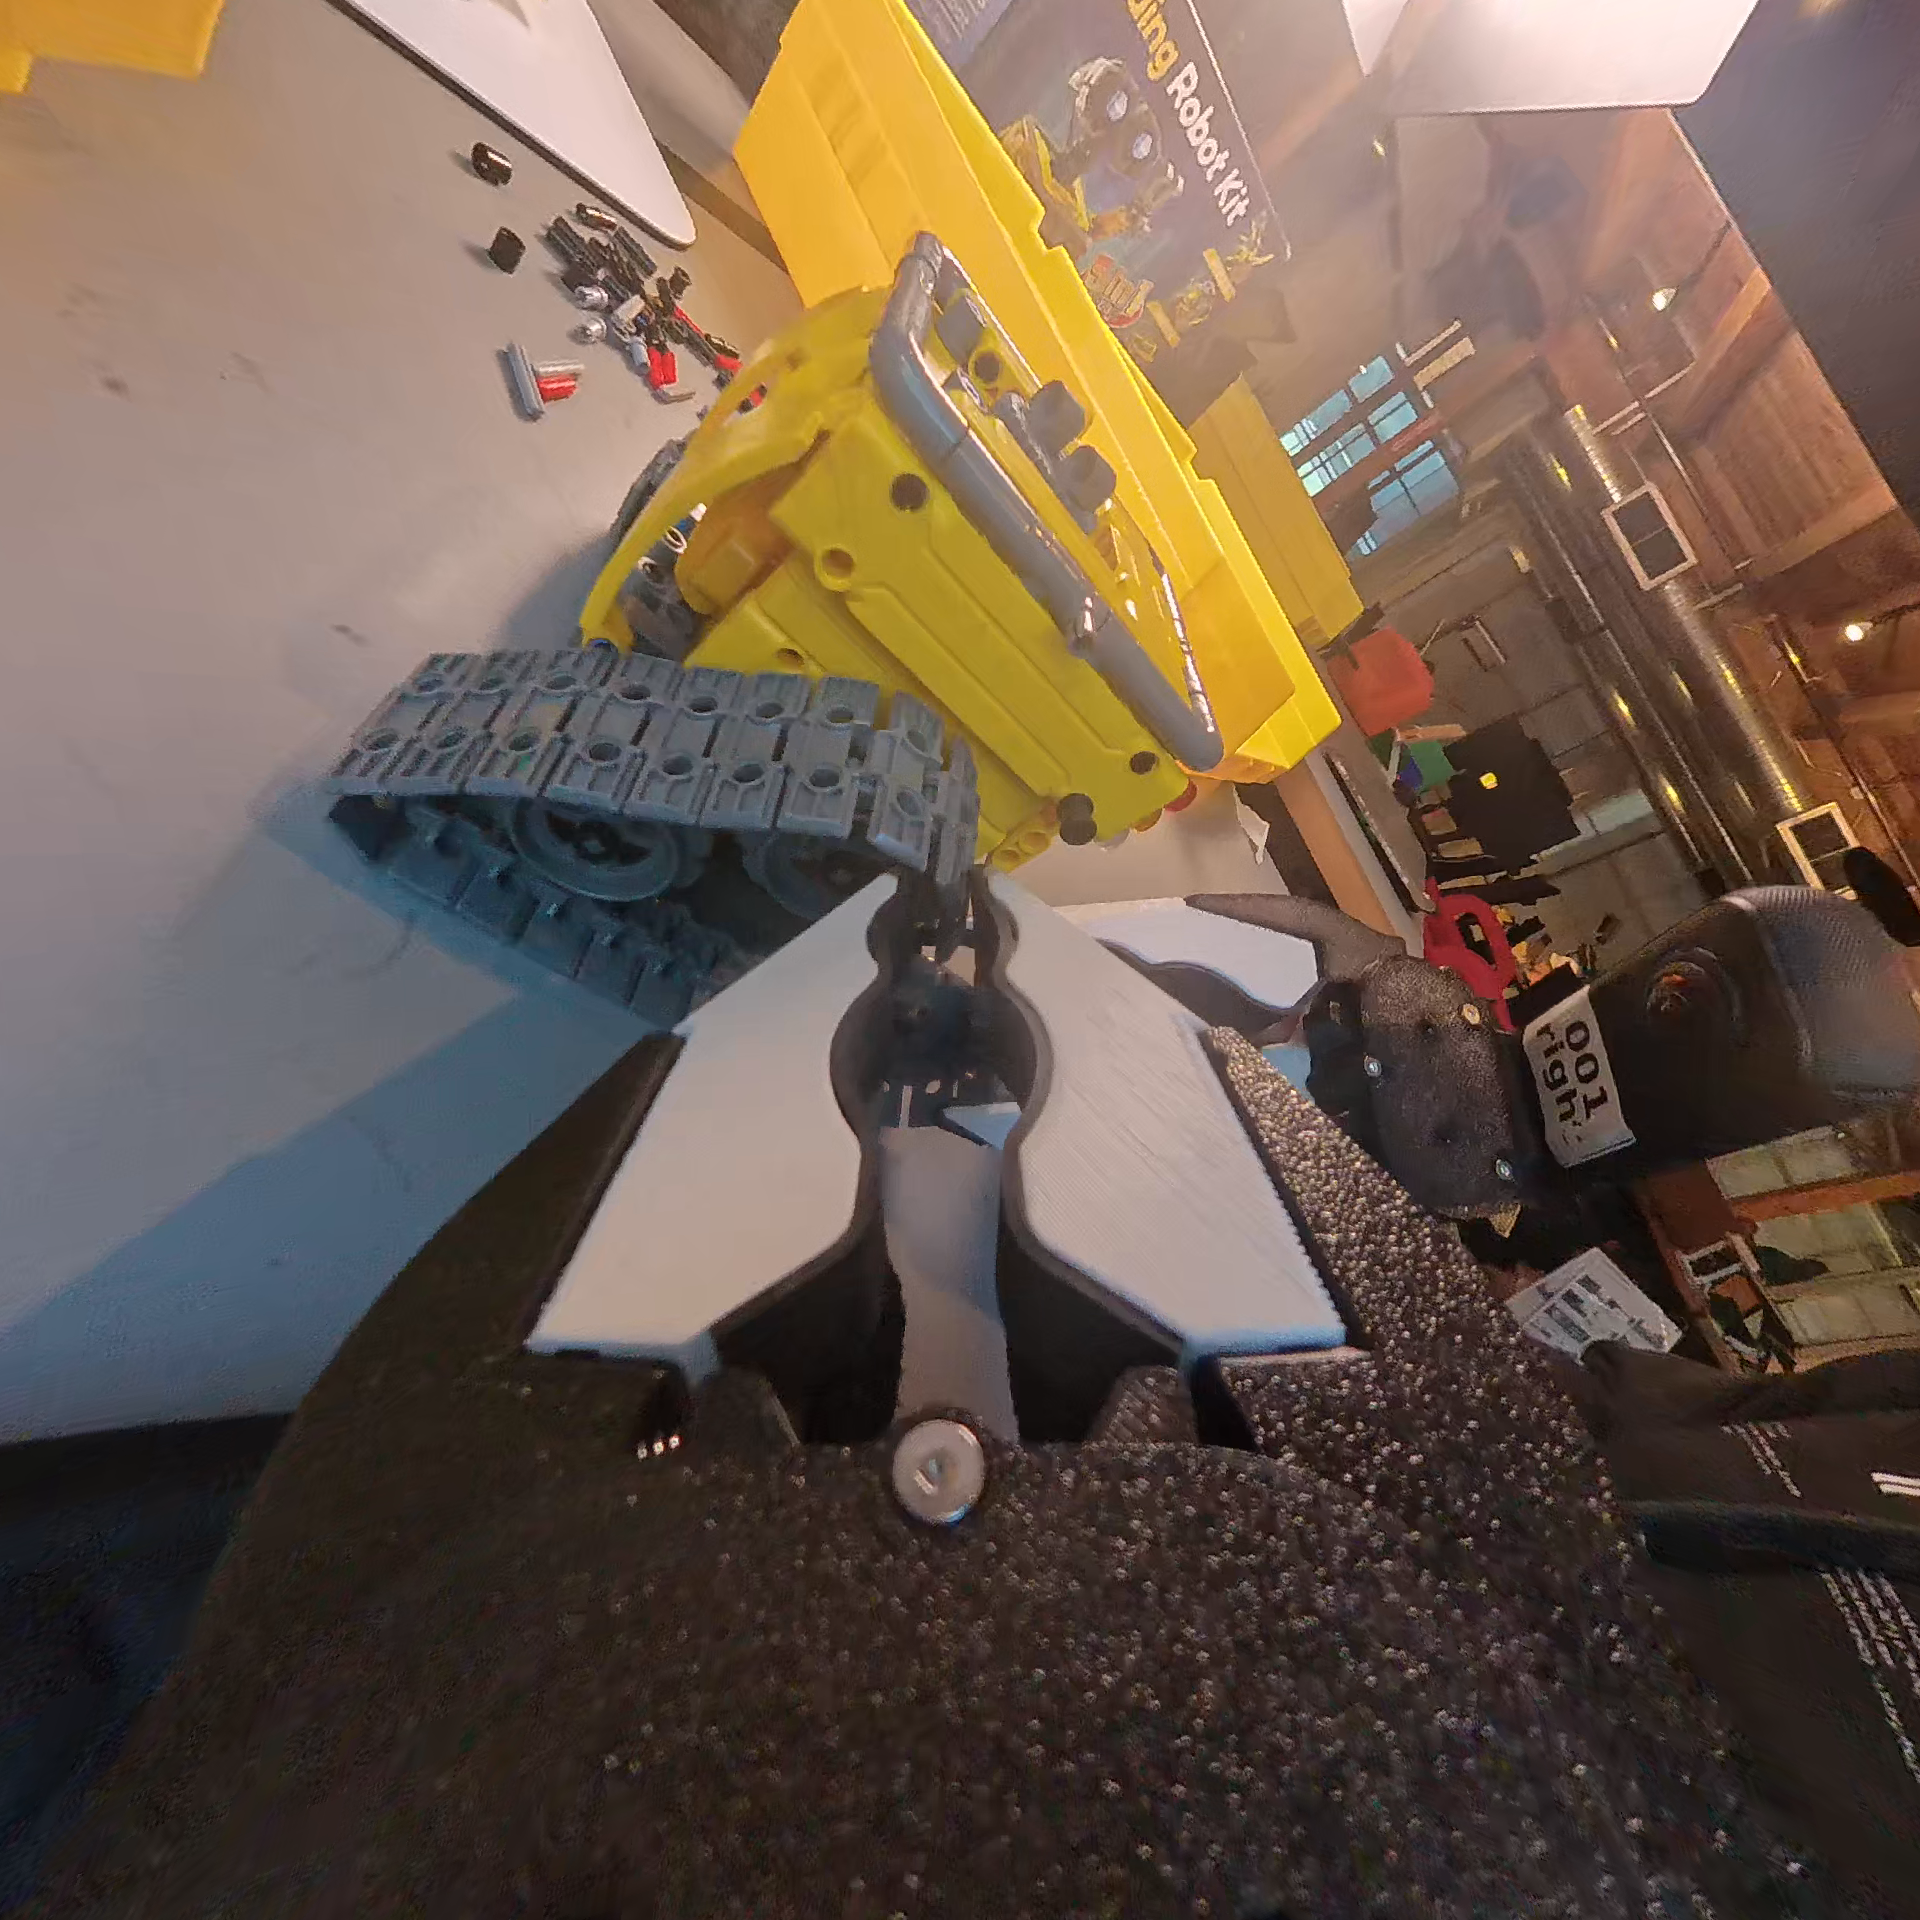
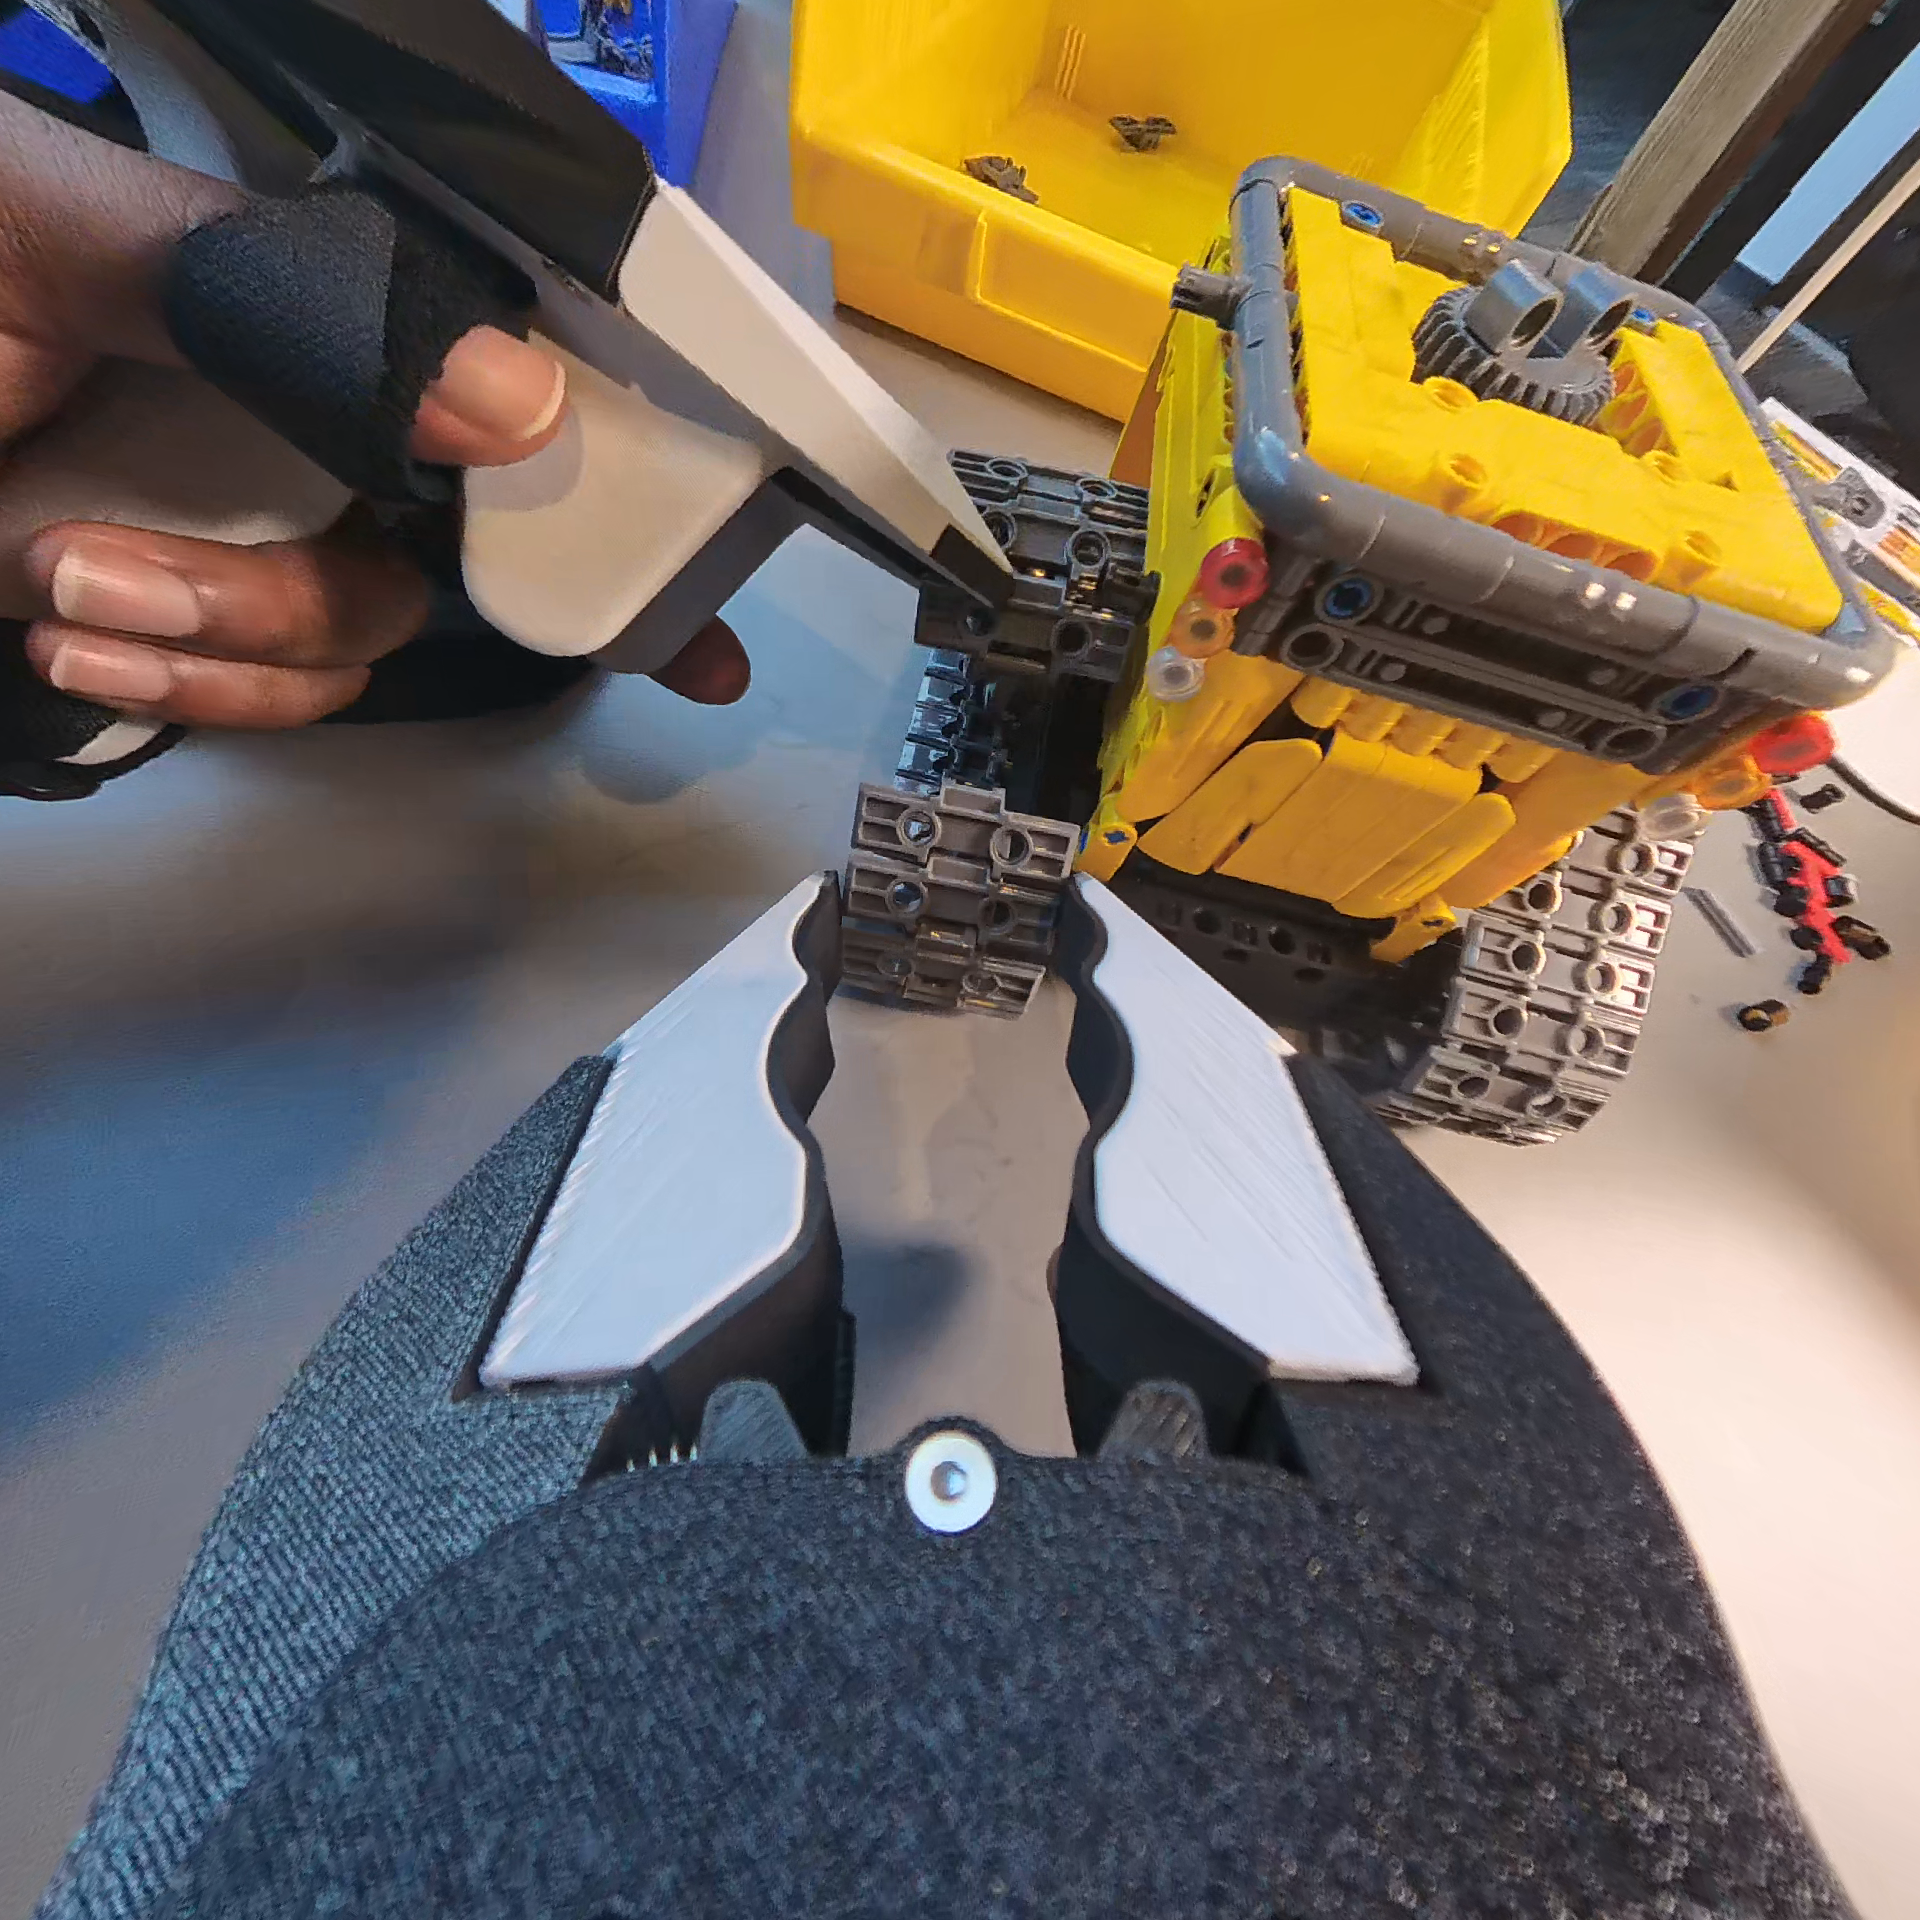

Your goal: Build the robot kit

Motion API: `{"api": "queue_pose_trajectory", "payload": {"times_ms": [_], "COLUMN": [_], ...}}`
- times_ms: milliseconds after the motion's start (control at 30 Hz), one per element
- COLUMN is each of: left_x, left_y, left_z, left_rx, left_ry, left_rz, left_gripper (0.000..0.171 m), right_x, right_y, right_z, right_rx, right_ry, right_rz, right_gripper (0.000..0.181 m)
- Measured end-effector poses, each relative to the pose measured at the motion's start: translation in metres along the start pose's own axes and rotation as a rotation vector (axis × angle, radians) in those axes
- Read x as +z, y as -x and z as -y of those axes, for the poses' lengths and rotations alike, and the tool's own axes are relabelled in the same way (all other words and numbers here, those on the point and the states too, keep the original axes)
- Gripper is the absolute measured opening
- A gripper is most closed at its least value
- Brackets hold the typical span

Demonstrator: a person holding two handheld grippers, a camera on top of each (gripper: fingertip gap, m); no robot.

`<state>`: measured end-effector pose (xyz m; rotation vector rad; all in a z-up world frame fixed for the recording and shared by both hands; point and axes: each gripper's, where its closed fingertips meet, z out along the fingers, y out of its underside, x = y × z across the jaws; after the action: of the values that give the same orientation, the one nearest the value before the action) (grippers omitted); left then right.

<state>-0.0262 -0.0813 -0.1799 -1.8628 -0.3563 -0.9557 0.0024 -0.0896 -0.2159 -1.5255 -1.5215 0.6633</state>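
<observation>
Yellow brick-built toy vehicle (image 2: 1455, 644) stands on the grey tabletop (image 2: 312, 987), in front of an open yellow bin (image 2: 1039, 208). It rides on grey link tracks. The near-side track (image 2: 956, 914) is broken open: one loose end hangs at the front, another run of links sits higher up beside the body.

Left tool (image 2: 971, 561) comes in from the side, a person's hand (image 2: 208, 520) on its handle. Its jaws are pinched together on the upper run of dark track links (image 1: 940, 925); the left wrist view shows links wedged between the tips.

Right tool (image 2: 951, 935) has its jaws spread, one on each side of the hanging track end; contact uncertain, not clamped as far as I can see.

Handling, my judgement: hard plastic, light, stiff in the body. The track is floppy, hinged link by link, and likely to unclip if tugged. Best held across a link's flat sides; the grey rail (image 2: 1351, 499) round the top would also take a grip. Smooth plastic may slip.

Count: one vehicle, two tracks, two tools. One open bin, with two small dark pieces (image 2: 1070, 151) in it. A scatter of small black and red pins (image 1: 623, 301) lies on the tabletop, too many and too small to count. One printed box (image 1: 1153, 156) rests on a stack of yellow lids or trays behind the vehicle.
</observation>
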Motion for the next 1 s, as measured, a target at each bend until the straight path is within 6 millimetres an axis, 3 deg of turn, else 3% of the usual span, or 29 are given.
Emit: {"api": "queue_pose_trajectory", "payload": {"times_ms": [367, 700, 800, 1000], "left_x": [-0.001, -0.007, -0.007, -0.001], "left_y": [-0.009, -0.011, -0.026, -0.024], "left_z": [-0.016, -0.016, -0.018, -0.024], "left_rx": [0.203, -0.008, -0.102, -0.056], "left_ry": [0.107, 0.009, -0.008, 0.03], "left_rz": [0.082, 0.011, -0.095, -0.056], "left_gripper": [0.008, 0.008, 0.003, 0.002], "right_x": [-0.007, -0.009, -0.008, -0.009], "right_y": [0.0, 0.002, 0.002, 0.002], "right_z": [0.003, 0.003, 0.003, 0.003], "right_rx": [0.062, 0.053, 0.046, 0.043], "right_ry": [-0.036, -0.042, -0.042, -0.044], "right_rz": [0.026, 0.039, 0.035, 0.036], "right_gripper": [0.041, 0.041, 0.041, 0.041]}}
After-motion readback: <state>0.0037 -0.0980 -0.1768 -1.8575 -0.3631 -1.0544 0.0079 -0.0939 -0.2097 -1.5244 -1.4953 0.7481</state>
